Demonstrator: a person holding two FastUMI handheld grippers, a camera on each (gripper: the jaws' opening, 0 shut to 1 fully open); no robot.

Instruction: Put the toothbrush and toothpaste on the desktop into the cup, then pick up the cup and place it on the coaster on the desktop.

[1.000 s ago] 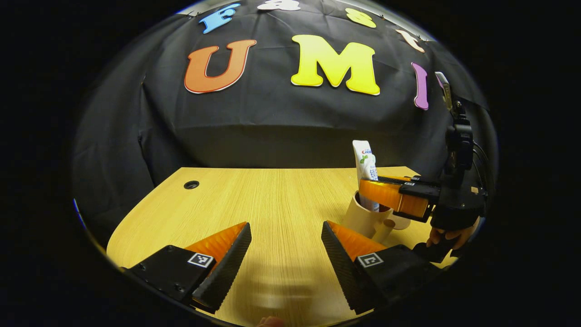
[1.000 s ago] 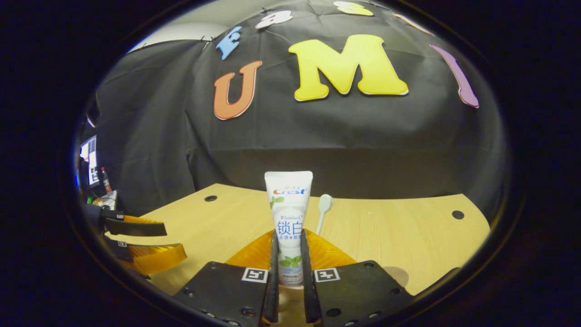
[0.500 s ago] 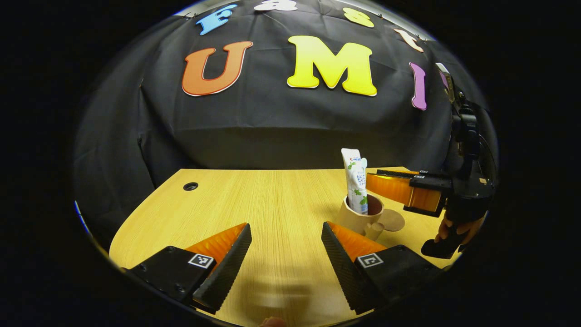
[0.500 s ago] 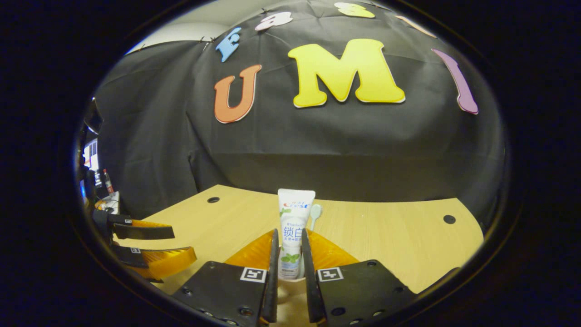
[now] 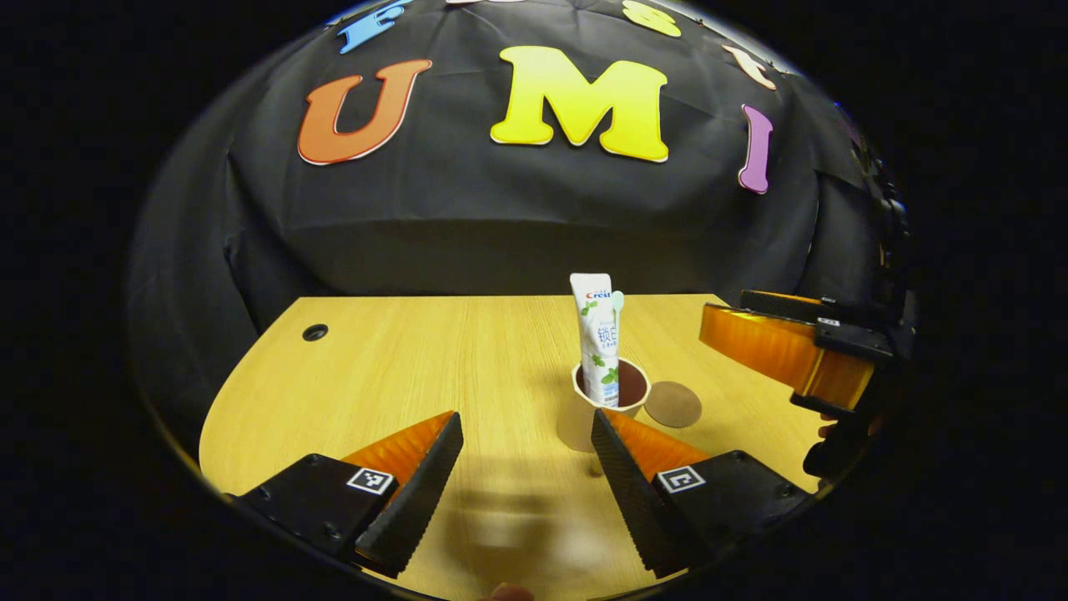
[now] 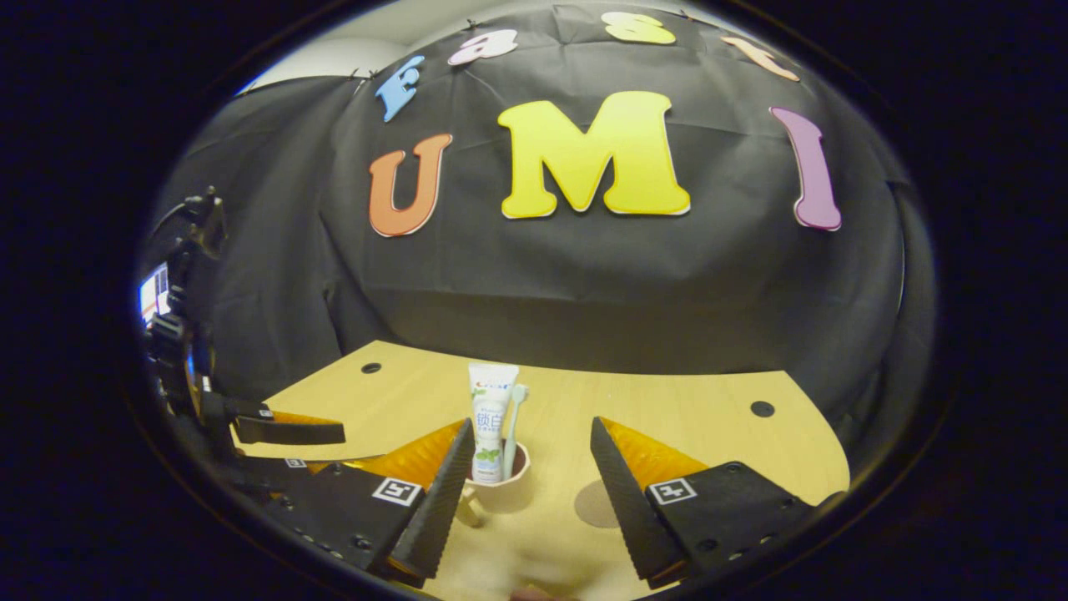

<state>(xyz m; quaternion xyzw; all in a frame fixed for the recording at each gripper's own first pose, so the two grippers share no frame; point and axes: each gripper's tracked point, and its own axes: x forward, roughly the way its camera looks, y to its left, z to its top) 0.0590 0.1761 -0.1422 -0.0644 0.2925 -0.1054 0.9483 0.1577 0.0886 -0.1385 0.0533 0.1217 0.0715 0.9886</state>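
A beige cup (image 5: 577,424) with a small handle stands on the wooden desktop (image 5: 400,359). A white toothpaste tube (image 5: 597,342) and a pale toothbrush (image 5: 617,300) stand upright inside it. A round brown coaster (image 5: 672,404) lies just right of the cup. My left gripper (image 5: 526,467) is open, with the cup just ahead of its right finger. In the right gripper view, the cup (image 6: 511,492), tube (image 6: 489,426) and toothbrush (image 6: 515,417) sit beside the left finger of my open right gripper (image 6: 526,488). The coaster (image 6: 594,505) lies between its fingers.
The desktop (image 6: 692,417) has cable holes at its far corners (image 5: 314,332) (image 6: 761,408). The right gripper (image 5: 784,351) hangs at the right in the left gripper view; the left gripper (image 6: 284,430) shows at the left in the right gripper view. Black cloth backs the desk.
My right gripper let go of the toothpaste tube, opened wide and drew back. The tube now stands in the cup by itself. The left gripper turned towards the cup.
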